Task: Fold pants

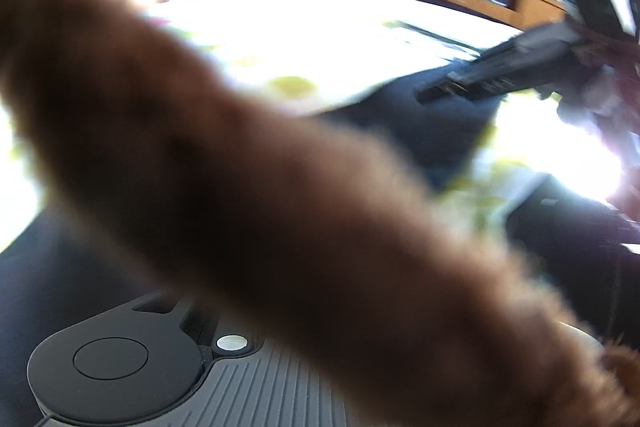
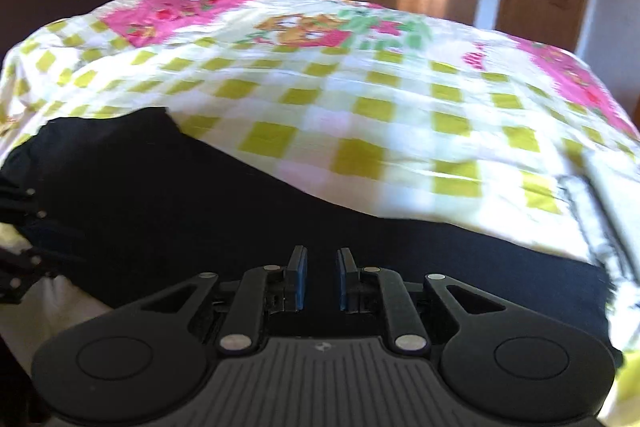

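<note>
The dark pants lay flat on the bed, soft and limp, best pinched at an edge. The right claw hovered over them, slightly spread, empty. The left claw's state I cannot tell; brown fuzz hid it.

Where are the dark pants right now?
In the right wrist view the dark pants lie on the checked bedspread at the bed's near edge, stretching from left to right just beyond the open right tongs.
</note>
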Motion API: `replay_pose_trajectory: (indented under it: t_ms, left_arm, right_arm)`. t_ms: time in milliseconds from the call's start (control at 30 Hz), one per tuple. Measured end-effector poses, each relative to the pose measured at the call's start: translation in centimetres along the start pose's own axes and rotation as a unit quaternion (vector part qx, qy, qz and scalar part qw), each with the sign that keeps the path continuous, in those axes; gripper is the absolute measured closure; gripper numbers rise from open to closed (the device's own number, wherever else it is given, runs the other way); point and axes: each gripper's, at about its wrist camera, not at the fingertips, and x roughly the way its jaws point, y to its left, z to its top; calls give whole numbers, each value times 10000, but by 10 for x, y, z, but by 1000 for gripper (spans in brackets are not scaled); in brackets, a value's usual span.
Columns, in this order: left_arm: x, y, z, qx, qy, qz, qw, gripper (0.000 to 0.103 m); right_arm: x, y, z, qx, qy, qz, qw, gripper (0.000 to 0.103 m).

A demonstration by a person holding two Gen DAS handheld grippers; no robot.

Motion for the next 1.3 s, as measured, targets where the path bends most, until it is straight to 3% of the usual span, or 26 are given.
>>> replay_pose_trajectory:
  t_ms: [167,267,333,500,667,767,833,933,1100,1167,1300]
  left_arm:
    - [-30,76,-33,-707,56,1105,9913,80]
    - [-46,120,-67,-1145,250,1774,9771,80]
    - [-55,142,-87,-1450,385,2023,9678,80]
    - [-86,173,-118,-1802,302,2261,9568,79]
    - [-108,188,-128,-1896,-130,2300,9544,79]
    - [-101,195,-140,-1965,85,2288,9534,79]
    - [-99,194,-144,-1918,49,2284,9545,79]
    - [-109,187,-139,-1908,-122,2298,9543,79]
    - [-110,171,-105,-1802,-581,2026,9608,78]
    - [-95,164,-87,-1753,-740,1770,9656,77]
    - [-48,154,-55,-1560,-764,1317,9760,77]
  right_arm:
    - [51,89,37,-732,-44,946,9928,74]
    - [75,138,55,-1025,50,1582,9821,74]
    - [93,178,60,-1371,212,2022,9695,74]
    - [121,257,58,-2038,488,2642,9414,74]
    - [134,310,52,-2365,746,2935,9232,73]
    - [146,328,42,-2317,1226,3170,9115,71]
    - [143,327,45,-2220,1214,3189,9134,72]
    - [132,296,64,-1761,962,3060,9306,72]
    - [119,190,104,-825,283,2313,9690,71]
    - [126,141,116,-332,207,2059,9778,70]
    - [163,76,121,207,397,2228,9738,66]
